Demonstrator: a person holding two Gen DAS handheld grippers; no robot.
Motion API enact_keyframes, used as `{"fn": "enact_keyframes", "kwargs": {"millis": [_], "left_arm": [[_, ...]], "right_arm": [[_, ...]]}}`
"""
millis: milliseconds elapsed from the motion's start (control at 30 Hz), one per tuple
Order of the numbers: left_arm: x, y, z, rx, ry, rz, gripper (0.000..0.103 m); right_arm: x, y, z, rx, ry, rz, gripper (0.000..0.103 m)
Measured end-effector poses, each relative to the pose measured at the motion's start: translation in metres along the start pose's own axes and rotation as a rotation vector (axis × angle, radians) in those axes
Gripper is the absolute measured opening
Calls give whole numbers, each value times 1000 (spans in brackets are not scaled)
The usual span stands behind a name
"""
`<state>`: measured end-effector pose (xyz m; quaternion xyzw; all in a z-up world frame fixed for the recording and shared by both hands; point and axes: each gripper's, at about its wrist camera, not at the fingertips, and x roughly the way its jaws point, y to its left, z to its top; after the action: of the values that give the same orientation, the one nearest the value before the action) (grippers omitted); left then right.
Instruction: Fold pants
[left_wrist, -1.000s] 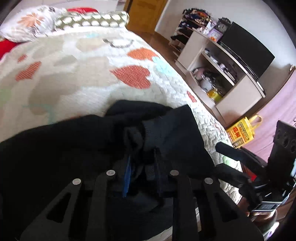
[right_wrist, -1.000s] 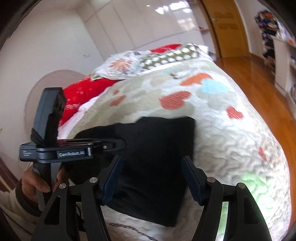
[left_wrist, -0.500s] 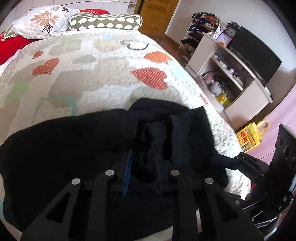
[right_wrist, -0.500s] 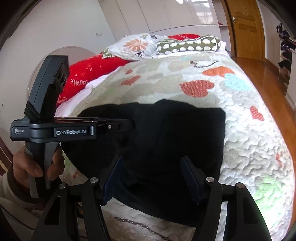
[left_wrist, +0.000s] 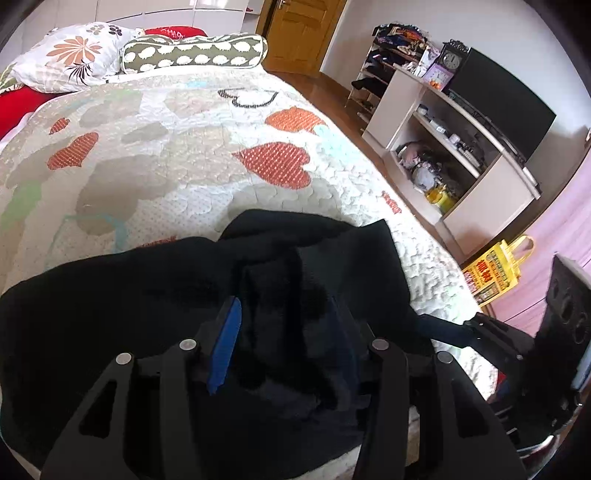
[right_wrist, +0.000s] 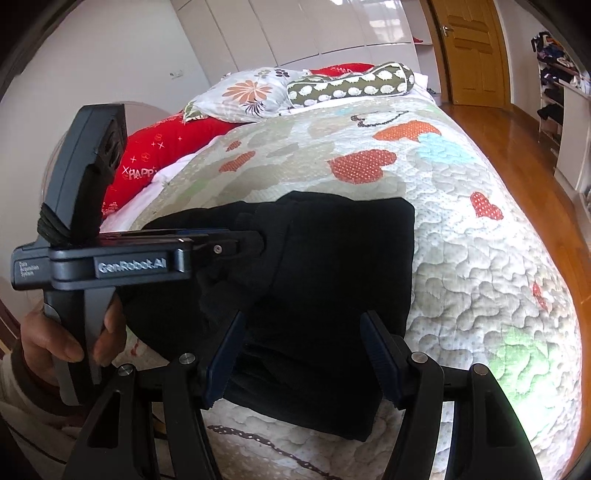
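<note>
Pants (left_wrist: 155, 295) bunched, hiding left gripper (left_wrist: 284, 343) fingertips.

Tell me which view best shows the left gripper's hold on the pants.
Right wrist: the left gripper appears side-on, tips pinching a bunched fold of the pants. The left wrist view shows only dark cloth filling the gap between its fingers.

Black pants (right_wrist: 332, 280) lie on a cream quilt (right_wrist: 480, 258) patterned with orange, grey and pale-blue hearts; upper left, a white floral pillow (left_wrist: 62, 55), olive dotted bolster (left_wrist: 195, 50), red cushion (right_wrist: 155, 162).
</note>
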<state>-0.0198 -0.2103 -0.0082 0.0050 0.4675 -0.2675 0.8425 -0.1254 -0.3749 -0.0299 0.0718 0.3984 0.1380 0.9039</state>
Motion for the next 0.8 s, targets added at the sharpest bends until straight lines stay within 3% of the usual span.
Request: {"fn": "enact_keyframes", "kwargs": {"millis": [200, 400, 500, 667, 800], "left_arm": [[23, 4, -4, -12, 24, 34, 56], [25, 6, -7, -11, 16, 26, 58], [13, 13, -8, -46, 20, 1, 58], [-18, 30, -18, -67, -17, 31, 59], [-43, 46, -29, -86, -49, 74, 65]], "right_arm": [[14, -2, -6, 0, 18, -7, 67], [13, 0, -6, -1, 26, -21, 67], [4, 4, -4, -10, 15, -25, 67], [-6, 15, 6, -29, -26, -19, 67], [6, 31, 14, -71, -18, -14, 67]]}}
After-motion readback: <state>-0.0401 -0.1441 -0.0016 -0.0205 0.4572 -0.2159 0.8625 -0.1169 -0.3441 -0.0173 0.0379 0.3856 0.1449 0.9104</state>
